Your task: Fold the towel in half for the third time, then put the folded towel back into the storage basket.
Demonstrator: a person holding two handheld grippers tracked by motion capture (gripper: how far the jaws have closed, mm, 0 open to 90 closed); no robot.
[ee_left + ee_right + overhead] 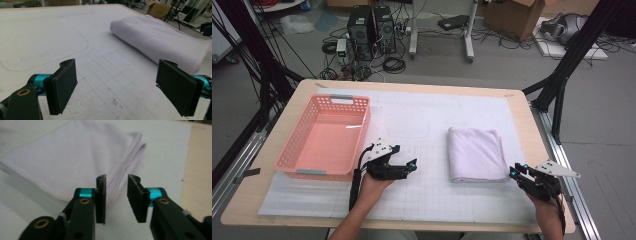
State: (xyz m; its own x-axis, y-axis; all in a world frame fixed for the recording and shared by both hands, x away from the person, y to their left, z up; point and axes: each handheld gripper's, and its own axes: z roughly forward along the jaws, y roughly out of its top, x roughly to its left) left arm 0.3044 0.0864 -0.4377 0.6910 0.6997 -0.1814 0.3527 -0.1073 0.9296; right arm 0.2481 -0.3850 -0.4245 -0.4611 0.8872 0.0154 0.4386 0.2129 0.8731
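A: How much room is there around the folded towel?

B: Plenty on one side. It lies right of centre on the white gridded mat, with a wide bare stretch between it and the pink basket at the left. Its right edge sits nearer the mat's border, where the wooden table shows as a bare strip.

A: What is it like?

B: Soft pale lilac cloth, folded into a thick rectangle with rounded folds and stitched hems; the layers stack at the corner seen in the right gripper view. The basket is rigid plastic lattice, rectangular, with nothing visible inside.

A: And the tongs?

B: The left gripper rests low over the mat between basket and towel, jaws spread wide, nothing between them; the towel lies well ahead of them. The right gripper sits just off the towel's near right corner, jaws partly apart and empty, the pads clear of the cloth.
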